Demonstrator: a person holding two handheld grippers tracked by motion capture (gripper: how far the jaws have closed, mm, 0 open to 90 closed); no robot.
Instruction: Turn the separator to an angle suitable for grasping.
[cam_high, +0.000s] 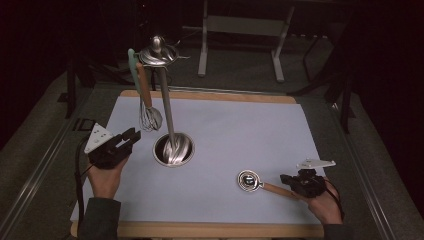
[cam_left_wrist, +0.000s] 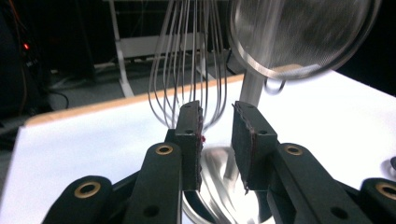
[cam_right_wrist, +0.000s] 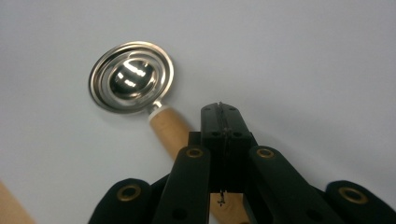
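The right gripper (cam_right_wrist: 223, 108) was seen clenched above the spoon's (cam_right_wrist: 132, 77) wooden handle on the white mat (cam_high: 240, 135). The left gripper (cam_left_wrist: 217, 109) was held released near the whisk (cam_left_wrist: 189, 60)

Right tongs (cam_right_wrist: 223, 111) shut above wooden handle; steel strainer (cam_right_wrist: 131, 77) lying on white mat (cam_right_wrist: 303, 56).

Utensil stand (cam_high: 172, 149) mid-mat (cam_high: 235, 130); whisk (cam_high: 148, 116) hanging at stand's left; ladle (cam_high: 255, 183) lying right-front on mat.

Glossy metal strainer (cam_right_wrist: 131, 77) on a smooth wooden handle (cam_right_wrist: 171, 129); matt white mat (cam_high: 250, 130).
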